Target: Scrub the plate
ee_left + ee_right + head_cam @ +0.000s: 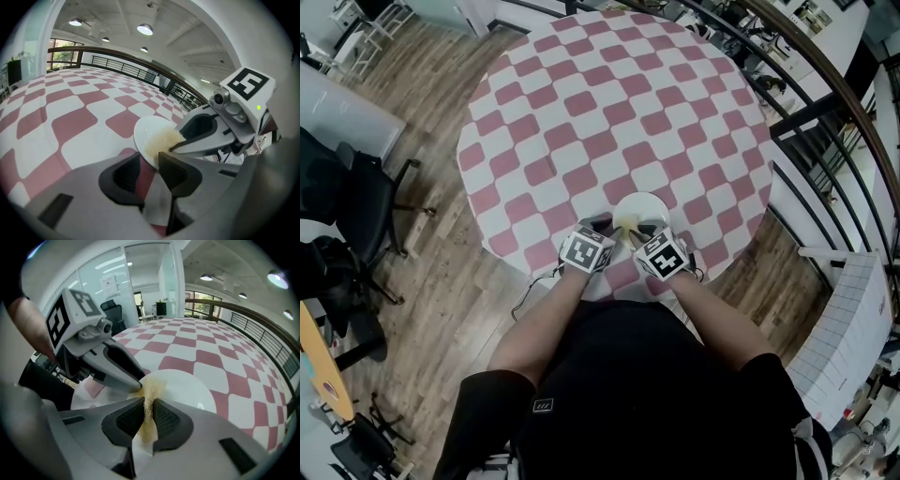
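The white plate (647,206) is set on the checkered table (609,103), near its 6 o'clock edge. A yellowish sponge (151,389) is gripped by the right tongs (148,406) and pressed on the plate toward 7 o'clock. The left tongs (149,161) are held open, with their tips at the plate's 8 o'clock rim.

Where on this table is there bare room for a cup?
The checked tablecloth is bare everywhere beyond the plate, out to the far rim, and to either side of it. Only the near edge is crowded: the plate, left hand-held gripper and right hand-held gripper meet there.
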{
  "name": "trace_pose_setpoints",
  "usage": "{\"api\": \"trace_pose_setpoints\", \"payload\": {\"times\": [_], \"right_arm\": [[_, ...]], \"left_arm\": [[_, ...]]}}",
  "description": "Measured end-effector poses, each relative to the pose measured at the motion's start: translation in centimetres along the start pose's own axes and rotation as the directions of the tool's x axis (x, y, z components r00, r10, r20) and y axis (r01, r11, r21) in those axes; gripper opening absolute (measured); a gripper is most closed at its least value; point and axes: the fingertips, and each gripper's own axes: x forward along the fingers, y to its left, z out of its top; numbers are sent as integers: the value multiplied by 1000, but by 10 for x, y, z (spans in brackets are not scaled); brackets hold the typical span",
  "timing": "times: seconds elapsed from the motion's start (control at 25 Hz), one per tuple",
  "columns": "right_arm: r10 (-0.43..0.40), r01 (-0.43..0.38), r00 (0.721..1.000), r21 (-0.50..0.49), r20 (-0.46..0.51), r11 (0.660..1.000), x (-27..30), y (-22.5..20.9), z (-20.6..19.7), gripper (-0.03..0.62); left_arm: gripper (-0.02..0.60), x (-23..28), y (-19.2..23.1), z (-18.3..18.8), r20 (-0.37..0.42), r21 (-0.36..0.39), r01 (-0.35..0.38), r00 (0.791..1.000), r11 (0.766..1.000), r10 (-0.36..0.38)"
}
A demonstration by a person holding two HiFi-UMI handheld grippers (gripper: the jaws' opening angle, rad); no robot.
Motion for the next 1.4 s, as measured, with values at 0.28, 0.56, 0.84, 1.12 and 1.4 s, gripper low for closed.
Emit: {"api": "trace_pose_setpoints", "payload": {"times": [0.28, 0.56, 0.84, 1.12, 1.4], "right_arm": [[-80, 64, 993, -179, -82, 982, 4, -17, -8, 54], [-156, 115, 982, -324, -103, 939, 6, -50, 2, 54], [-234, 180, 965, -347, -121, 920, 5, -86, 16, 55], [-399, 386, 917, -210, -20, 898, -39, -138, 14, 54], [-116, 115, 993, -113, 5, 987, -11, -51, 20, 54]], "left_arm": [[127, 1, -1, -1, 0, -1, -1, 1000, 1000, 1], [127, 0, -1, 0, 2, 5, -2, 1000, 1000, 2], [127, 1, -1, 0, 11, 0, -3, 1000, 1000, 3], [127, 0, 0, -1, 10, -3, -5, 1000, 1000, 5], [127, 1, -1, -3, 5, -12, -3, 1000, 1000, 3]]}}
